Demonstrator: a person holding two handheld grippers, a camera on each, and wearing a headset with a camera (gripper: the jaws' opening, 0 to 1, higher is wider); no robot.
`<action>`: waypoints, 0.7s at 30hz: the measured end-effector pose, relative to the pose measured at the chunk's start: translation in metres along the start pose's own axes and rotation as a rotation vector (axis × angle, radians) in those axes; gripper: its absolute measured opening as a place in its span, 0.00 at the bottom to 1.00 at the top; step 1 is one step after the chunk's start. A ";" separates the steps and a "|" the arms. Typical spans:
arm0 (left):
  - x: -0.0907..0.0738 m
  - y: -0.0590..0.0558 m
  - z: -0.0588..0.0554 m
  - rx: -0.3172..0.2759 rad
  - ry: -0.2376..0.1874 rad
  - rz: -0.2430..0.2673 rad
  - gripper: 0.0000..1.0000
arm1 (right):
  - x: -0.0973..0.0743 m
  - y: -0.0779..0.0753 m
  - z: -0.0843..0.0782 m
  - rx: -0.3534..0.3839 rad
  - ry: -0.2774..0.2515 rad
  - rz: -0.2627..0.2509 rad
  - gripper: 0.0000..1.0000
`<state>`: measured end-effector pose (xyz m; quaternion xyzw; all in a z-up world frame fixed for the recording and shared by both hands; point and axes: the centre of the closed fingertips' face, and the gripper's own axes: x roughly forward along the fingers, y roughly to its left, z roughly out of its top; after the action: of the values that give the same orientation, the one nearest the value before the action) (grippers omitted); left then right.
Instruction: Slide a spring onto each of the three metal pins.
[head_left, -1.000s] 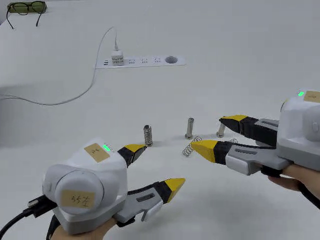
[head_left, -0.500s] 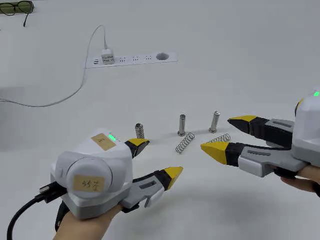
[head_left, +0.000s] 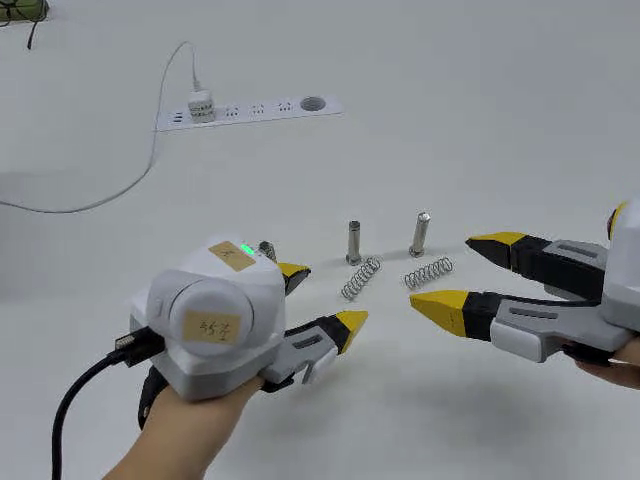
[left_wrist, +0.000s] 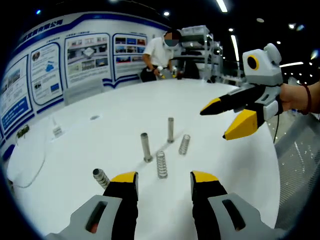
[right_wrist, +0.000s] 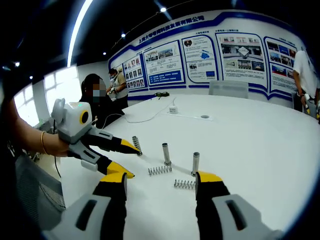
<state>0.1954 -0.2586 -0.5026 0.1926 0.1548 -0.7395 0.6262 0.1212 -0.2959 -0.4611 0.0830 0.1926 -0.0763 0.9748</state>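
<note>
Two spread: left tool (head_left: 328, 294), right tool (head_left: 442, 270) | white table (head_left: 470, 130), power strip (head_left: 250, 108) | poster wall (right_wrist: 200, 55)

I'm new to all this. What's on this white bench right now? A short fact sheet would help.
Bench: white workbench
Sprung pin: one metal pin wearing a wire spring
Bare pins: two upright metal pins
Loose springs: two coiled wire springs lying beside them
Left gripper: open, empty
Right gripper: open, empty
Background: white power strip

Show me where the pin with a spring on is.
Left gripper view, lower left: the sprung pin stands beside the left tool, left of the nearest bare pin.
</note>
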 end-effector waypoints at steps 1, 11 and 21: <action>0.002 0.000 -0.001 0.001 0.005 0.001 0.42 | 0.000 0.000 0.000 0.000 -0.001 0.003 0.57; 0.017 0.004 -0.007 -0.010 0.029 0.000 0.34 | -0.004 0.000 -0.007 0.033 -0.017 0.008 0.57; 0.031 0.003 -0.011 -0.003 0.054 0.000 0.26 | -0.005 -0.003 -0.012 0.044 -0.011 0.000 0.60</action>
<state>0.1953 -0.2807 -0.5268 0.2116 0.1729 -0.7337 0.6221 0.1118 -0.2957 -0.4700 0.1038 0.1854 -0.0810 0.9738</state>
